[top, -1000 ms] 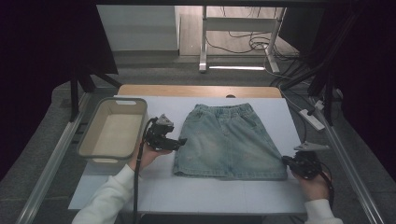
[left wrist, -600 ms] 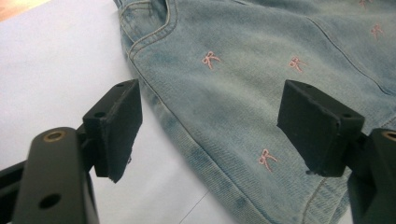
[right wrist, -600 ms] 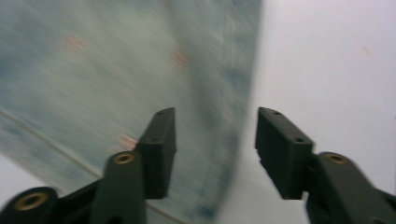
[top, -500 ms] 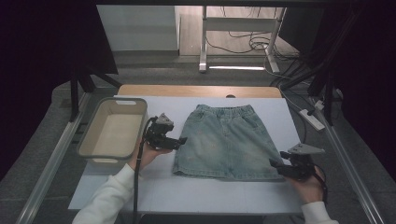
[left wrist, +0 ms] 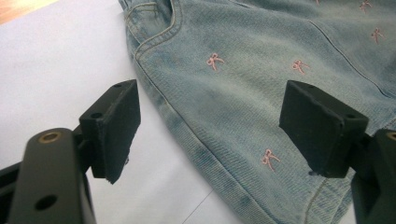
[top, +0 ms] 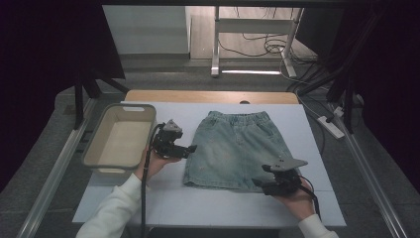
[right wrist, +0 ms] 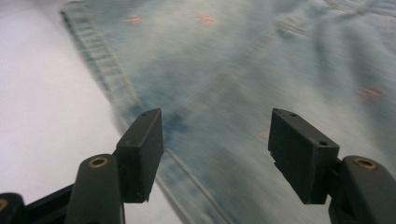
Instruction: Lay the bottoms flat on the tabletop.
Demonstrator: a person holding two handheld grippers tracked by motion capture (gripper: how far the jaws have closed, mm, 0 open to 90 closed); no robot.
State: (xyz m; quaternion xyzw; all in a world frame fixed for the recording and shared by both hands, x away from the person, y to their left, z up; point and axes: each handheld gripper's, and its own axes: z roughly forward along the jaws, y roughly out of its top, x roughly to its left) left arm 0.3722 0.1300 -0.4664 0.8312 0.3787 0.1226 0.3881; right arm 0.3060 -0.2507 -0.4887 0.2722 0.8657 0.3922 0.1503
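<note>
A light blue denim skirt (top: pixel 233 148) with small pink bows lies flat on the white table (top: pixel 198 208), waistband at the far side. My left gripper (top: pixel 191 148) is at the skirt's left edge, open. In the left gripper view the skirt's side seam (left wrist: pixel 196 135) runs under my left gripper (left wrist: pixel 210 128), untouched. My right gripper (top: pixel 257 183) is at the near hem, right of the middle. Its jaws have just been opening. In the right gripper view my right gripper (right wrist: pixel 215 154) is open above the hem (right wrist: pixel 121 93), with nothing pressed between the pads.
A beige plastic tub (top: pixel 94 148) stands on the table's left side, close to my left hand. A wooden strip (top: pixel 208 96) borders the far edge. A white power strip (top: pixel 333 128) lies off the table at the right. Metal rails flank both sides.
My right hand has slid left along the skirt's near hem, from the right corner towards the middle. The left hand and the skirt have stayed in place.
</note>
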